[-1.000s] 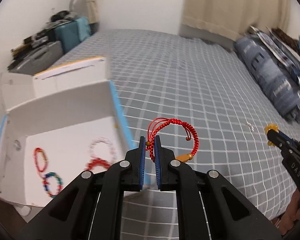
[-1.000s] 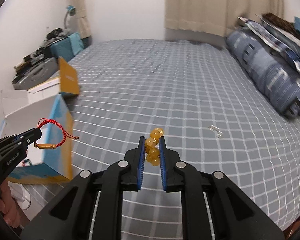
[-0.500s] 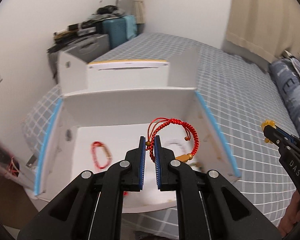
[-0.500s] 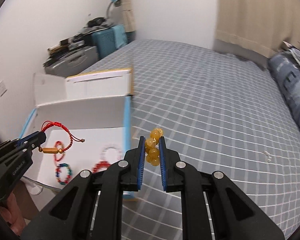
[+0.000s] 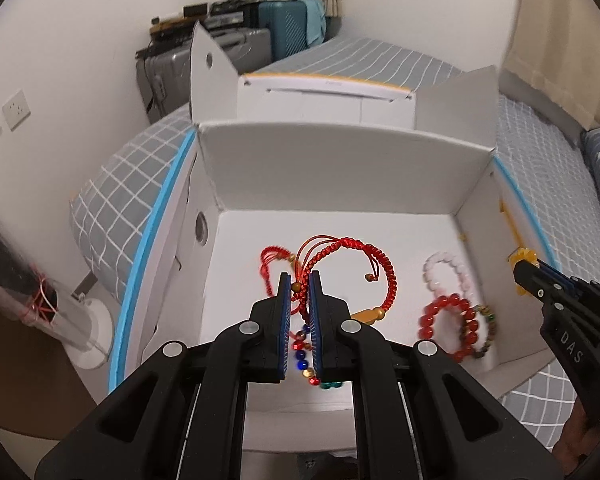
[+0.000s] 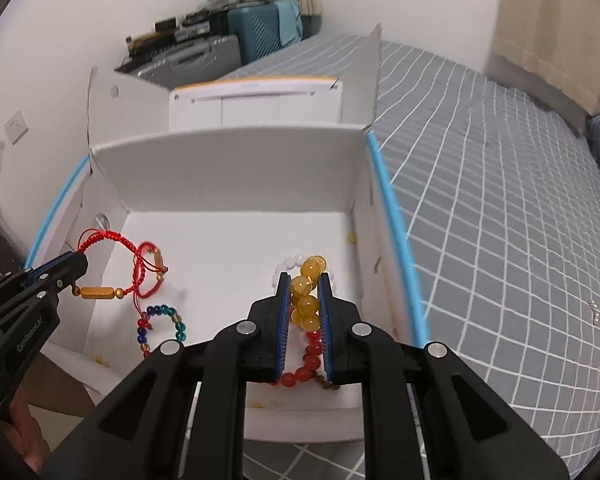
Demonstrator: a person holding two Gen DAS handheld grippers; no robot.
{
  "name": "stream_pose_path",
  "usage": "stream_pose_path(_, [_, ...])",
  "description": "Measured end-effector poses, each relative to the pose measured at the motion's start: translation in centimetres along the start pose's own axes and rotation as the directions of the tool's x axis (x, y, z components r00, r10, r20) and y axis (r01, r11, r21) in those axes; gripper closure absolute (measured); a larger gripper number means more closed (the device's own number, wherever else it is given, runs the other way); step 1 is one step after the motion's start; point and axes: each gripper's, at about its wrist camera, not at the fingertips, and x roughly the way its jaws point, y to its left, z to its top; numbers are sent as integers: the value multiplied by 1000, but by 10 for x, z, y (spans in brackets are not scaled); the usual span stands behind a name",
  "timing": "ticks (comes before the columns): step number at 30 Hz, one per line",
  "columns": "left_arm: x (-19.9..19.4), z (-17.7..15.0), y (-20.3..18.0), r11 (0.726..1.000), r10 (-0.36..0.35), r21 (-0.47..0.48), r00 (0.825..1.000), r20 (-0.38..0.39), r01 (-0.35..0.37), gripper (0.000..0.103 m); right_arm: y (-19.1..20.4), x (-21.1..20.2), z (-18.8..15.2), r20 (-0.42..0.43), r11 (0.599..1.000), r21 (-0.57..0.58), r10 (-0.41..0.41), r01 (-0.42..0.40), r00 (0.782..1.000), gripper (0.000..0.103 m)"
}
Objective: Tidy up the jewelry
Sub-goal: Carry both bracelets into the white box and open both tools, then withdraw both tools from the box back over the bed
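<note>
My left gripper (image 5: 299,280) is shut on a red braided cord bracelet (image 5: 352,252) and holds it above the floor of the open white box (image 5: 340,168). My right gripper (image 6: 305,280) is shut on a yellow bead bracelet (image 6: 306,292) over the box's right side (image 6: 236,168). In the box lie a second red cord bracelet (image 5: 270,258), a multicolour bead bracelet (image 6: 160,328), a white bead bracelet (image 5: 444,268) and a red bead bracelet (image 5: 444,320). The left gripper also shows in the right wrist view (image 6: 76,260), the right one in the left wrist view (image 5: 520,270).
The box stands at the corner of a grey checked bed (image 6: 500,200). Its lid flaps (image 5: 324,96) stand up behind it. Suitcases (image 5: 236,44) are stacked against the wall beyond. A small white item (image 6: 594,312) lies on the bed at right.
Both grippers have swung left from over the bed to over the open box, each still holding its bracelet. The box's inside now fills both views.
</note>
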Motion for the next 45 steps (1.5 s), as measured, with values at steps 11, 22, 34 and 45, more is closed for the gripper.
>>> stream_pose_path(11, [25,-4,7,1000,-7,-10,999,-52,7,95,13,31,-4,-67,1000,-7,1,-1,998,90])
stream_pose_path(22, [14,-2,8,999,-22,-33,1000,-19,21,49,9,15,-2,-17,1000,12,19,-19,1000,53])
stream_pose_path(34, [-27,15,-53,997,-72,46,993,93,68,6,-81,-41,8,139,991,81,-114,104,984,9])
stream_pose_path(45, [-19,26,-205,955,-231,207,970,76,212,6,-263,-49,-20,71,931,223,-310,288,948,9])
